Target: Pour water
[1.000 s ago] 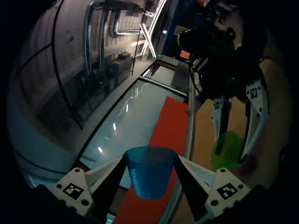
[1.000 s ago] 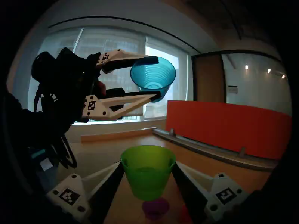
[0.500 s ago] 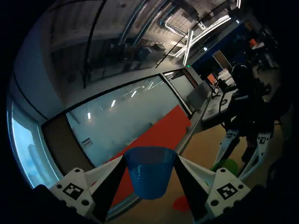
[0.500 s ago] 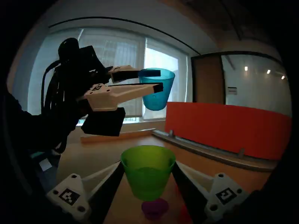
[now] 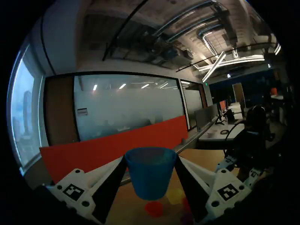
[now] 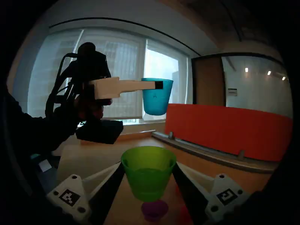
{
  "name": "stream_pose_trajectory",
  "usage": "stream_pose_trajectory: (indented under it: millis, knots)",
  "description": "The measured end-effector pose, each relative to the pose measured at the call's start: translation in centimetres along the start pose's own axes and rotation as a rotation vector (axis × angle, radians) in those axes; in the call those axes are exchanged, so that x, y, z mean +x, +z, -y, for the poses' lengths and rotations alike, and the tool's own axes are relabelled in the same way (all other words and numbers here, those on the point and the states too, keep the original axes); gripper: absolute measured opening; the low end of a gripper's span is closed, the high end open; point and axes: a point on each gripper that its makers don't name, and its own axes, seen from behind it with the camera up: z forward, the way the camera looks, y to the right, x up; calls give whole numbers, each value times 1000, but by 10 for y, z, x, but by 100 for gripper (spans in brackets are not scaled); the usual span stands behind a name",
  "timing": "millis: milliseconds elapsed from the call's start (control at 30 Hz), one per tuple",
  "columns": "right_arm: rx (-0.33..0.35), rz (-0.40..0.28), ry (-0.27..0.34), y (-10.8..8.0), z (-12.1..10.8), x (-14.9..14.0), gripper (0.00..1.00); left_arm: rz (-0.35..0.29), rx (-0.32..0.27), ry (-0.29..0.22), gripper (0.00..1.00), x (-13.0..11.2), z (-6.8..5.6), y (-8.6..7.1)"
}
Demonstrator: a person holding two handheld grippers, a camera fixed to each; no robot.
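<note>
A: What is the left gripper point(image 5: 150, 164) doing?

B: It is clamped on a blue translucent plastic cup point(image 5: 150, 180), one finger pressing each side just under the rim. The cup stands upright, lifted clear of the light wooden tabletop point(image 5: 127, 204).

A: And from the right gripper view?

B: There the left gripper point(image 6: 156, 85) shows side on, held level by a hand point(image 6: 90, 107) in front of the bright window point(image 6: 123, 67). The blue cup point(image 6: 156, 100) sits at its fingertips, mouth up.

A: The right gripper point(image 6: 149, 167)?

B: Closed on a green translucent plastic cup point(image 6: 149, 180) — both fingers against its walls, cup upright. A darker band sits low inside it; whether that is water, I cannot tell.

A: How do the two cups lie relative to each other?

B: The blue one is higher and farther off than the green one, and they are well apart. Whether it is straight over the green one, I cannot tell.

A: Anything beneath?

B: A small purple round object point(image 6: 154, 210) lies on the tabletop point(image 6: 93, 159) just below the green cup. In the left gripper view a small red round object point(image 5: 153, 208) lies under the blue one. A long orange-red partition point(image 6: 228, 127) runs along the table's far edge.
</note>
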Motion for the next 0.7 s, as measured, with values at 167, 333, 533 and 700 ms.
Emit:
stream_pose_trajectory:
  millis: [167, 333, 533, 700]
  knots:
    - [-2, -1, -5, 0, 1, 4, 90, -6, -9, -88, 87, 0, 5, 0]
    - [-2, -1, -7, 2, 2, 7, 90, -5, -4, -88, 87, -1, 9, -3]
    - [-5, 7, -5, 1, 2, 6, 90, 17, 6, -85, 88, -10, 13, -7]
    - [-11, 25, -3, -4, 0, 1, 90, 53, 10, -89, 88, -28, 15, -12]
